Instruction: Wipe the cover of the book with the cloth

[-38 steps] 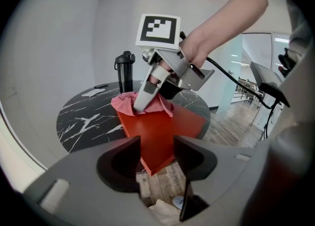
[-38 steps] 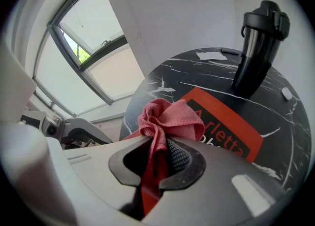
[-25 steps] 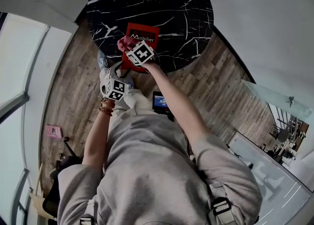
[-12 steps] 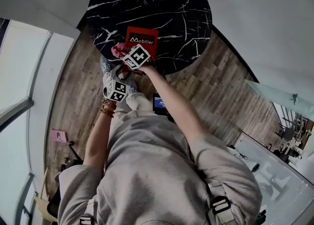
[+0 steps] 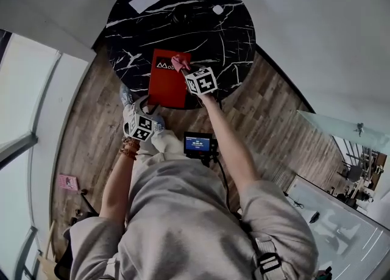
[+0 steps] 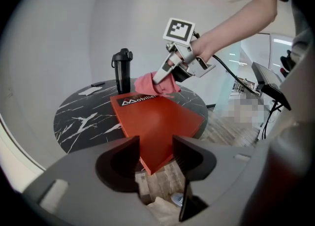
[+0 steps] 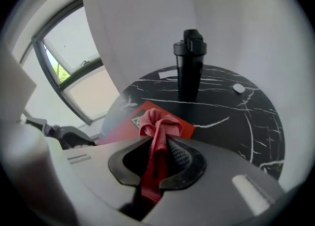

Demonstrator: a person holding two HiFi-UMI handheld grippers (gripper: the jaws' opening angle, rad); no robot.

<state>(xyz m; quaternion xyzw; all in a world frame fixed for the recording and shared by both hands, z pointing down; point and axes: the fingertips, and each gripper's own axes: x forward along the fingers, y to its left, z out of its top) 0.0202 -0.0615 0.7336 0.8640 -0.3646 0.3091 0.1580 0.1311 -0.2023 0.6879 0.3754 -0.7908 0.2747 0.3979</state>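
We read white "Mobili…" on the red book (image 6: 157,119); the rest hides under the pink cloth (image 6: 155,84) our right tool (image 7: 158,152) pinches at its far edge. Our left tool (image 6: 155,152) gapes empty near the book's corner overhanging the table (image 6: 83,114).

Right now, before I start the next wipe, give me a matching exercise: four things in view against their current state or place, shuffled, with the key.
Things:
1. book
2. cloth
3. bottle
4. left tool

States:
A. open, gripping nothing
B. standing upright on the table
C. lying flat, one corner past the table edge
D. pinched in the right tool

Pairs: 1-C; 2-D; 3-B; 4-A
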